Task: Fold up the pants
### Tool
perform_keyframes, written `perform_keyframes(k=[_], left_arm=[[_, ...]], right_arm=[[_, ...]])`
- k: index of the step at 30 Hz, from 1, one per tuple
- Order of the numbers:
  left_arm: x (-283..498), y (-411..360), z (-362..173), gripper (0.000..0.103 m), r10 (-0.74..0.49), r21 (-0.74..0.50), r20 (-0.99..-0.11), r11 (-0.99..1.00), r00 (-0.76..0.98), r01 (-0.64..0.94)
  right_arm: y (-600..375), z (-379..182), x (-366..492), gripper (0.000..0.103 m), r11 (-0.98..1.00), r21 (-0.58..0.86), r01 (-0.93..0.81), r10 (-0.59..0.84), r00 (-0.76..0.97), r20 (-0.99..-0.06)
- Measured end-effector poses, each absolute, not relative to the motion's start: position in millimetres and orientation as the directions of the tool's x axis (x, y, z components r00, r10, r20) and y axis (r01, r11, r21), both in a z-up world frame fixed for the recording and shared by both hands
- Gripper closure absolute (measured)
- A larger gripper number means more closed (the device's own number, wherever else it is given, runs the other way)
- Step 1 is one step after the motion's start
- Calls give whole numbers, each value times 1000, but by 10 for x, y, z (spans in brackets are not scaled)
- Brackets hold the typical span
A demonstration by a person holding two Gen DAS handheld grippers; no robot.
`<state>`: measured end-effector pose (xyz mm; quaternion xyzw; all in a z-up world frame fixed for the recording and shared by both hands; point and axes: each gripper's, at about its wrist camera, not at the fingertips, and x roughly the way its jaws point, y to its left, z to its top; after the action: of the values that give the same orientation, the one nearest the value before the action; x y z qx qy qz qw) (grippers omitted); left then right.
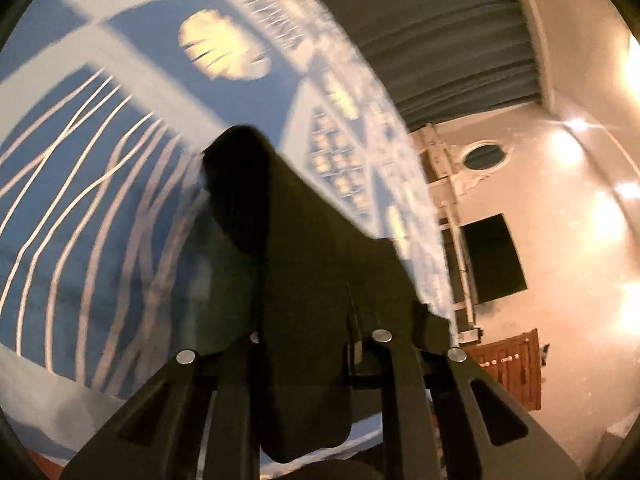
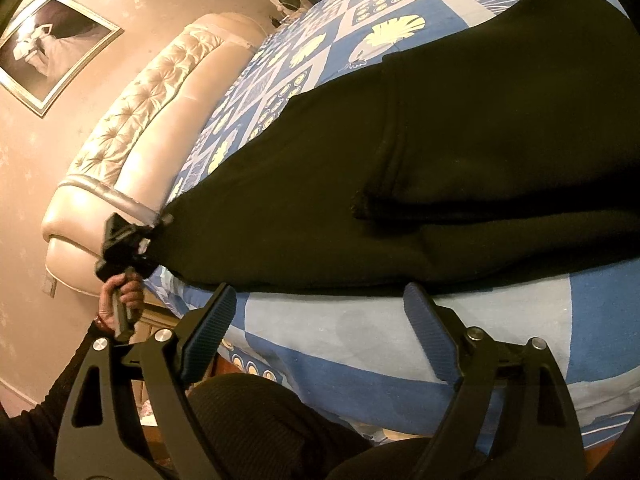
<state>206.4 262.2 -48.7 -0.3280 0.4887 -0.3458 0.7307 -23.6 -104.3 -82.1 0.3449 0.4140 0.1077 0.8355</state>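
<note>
Black pants (image 2: 400, 168) lie spread across a bed with a blue patterned cover (image 2: 360, 340). In the right wrist view my left gripper (image 2: 150, 230) is at the pants' left end, shut on the fabric, held by a hand. In the left wrist view that black fabric (image 1: 288, 240) runs from between the shut fingers up over the blue cover (image 1: 80, 200). My right gripper (image 2: 320, 312) is open and empty, its blue-padded fingers (image 2: 208, 332) just short of the pants' near edge, above the cover.
A padded cream headboard (image 2: 132, 120) stands at the bed's left end under a framed picture (image 2: 52, 48). The left wrist view shows a wall with a dark screen (image 1: 496, 256), a wooden cabinet (image 1: 516, 368) and grey curtains (image 1: 432, 32).
</note>
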Motion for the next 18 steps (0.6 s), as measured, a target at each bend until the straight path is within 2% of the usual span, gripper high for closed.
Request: perform_keyframes(k=[7, 14, 18], left_arm=[[1833, 2062, 241, 87, -868, -811, -416, 489, 271, 320], [1605, 1079, 778, 87, -896, -782, -402, 442, 188, 439], [1469, 498, 859, 87, -896, -755, -425, 428, 126, 497]], right_arm=[[-1090, -819, -262, 17, 722, 684, 106, 469, 652, -595], [-1185, -830, -339, 17, 684, 720, 114, 470, 687, -555], [-1234, -836, -383, 17, 666, 737, 114, 467, 706, -532]])
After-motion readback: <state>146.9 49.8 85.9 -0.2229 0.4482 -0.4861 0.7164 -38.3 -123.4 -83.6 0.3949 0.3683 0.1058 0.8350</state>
